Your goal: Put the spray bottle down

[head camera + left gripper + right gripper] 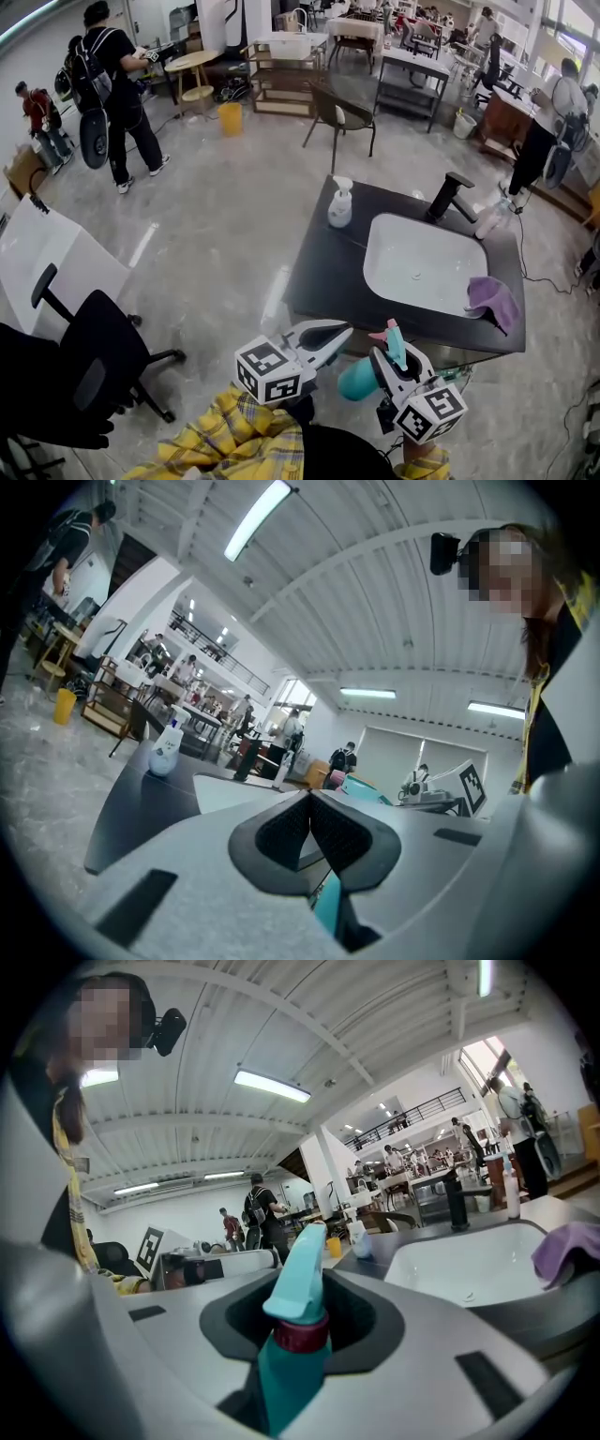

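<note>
Teal plastic up front: the spray bottle (291,1372) sits clamped in the right gripper (300,1321), dark pads pressing its neck just under a dark red collar, trigger head poking up between the jaws. Its body is opaque, so what is inside cannot be made out. From the head view the spray bottle (356,380) hangs in the air on the near side of the dark counter (323,272), not set down on it, with the right gripper (386,364) close to the person's yellow plaid sleeve (230,436).

Over to the left gripper (309,832): jaws pressed together, nothing between them. In the head view the left gripper (337,333) hovers just beside the bottle, level with the counter's near edge.

On the counter, a white sink basin (384,253) carries a purple cloth (494,300) draped over its near right rim. A black faucet (450,195) stands behind it. A white trigger bottle (339,203) stands upright at the counter's far left corner; its label shows blue print, too small to read. A yellow bucket (230,117) stands well away on the floor.
</note>
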The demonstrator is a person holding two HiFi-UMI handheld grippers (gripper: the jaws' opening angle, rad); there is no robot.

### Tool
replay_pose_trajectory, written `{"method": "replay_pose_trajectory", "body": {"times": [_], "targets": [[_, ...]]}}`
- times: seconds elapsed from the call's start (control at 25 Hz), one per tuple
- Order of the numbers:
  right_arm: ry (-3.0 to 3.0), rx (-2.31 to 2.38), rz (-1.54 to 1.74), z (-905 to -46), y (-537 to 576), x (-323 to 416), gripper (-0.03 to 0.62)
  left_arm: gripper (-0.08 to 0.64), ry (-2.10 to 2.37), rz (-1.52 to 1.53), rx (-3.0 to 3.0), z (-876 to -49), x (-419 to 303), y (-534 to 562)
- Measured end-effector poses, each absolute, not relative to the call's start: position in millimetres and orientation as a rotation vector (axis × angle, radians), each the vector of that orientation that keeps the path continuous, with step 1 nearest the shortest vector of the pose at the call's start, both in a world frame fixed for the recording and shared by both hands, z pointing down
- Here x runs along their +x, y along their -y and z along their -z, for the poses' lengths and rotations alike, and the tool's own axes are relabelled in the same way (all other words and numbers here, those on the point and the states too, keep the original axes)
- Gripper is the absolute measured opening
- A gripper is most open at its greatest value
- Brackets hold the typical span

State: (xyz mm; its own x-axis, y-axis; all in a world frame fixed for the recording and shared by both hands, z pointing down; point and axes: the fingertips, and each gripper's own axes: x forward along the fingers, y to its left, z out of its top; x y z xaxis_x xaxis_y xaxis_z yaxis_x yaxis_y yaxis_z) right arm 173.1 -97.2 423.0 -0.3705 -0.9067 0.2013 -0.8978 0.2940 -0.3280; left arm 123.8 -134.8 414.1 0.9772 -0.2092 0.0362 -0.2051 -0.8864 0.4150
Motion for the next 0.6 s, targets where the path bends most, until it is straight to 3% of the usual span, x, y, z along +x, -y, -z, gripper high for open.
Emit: {"method": "replay_pose_trajectory", "body": {"times": [0.6], "targets": [[-2.487,-1.800,0.613,-420,191,157,0.117,0.005,0.230,-0.002,2.688,-418,107,222]]}}
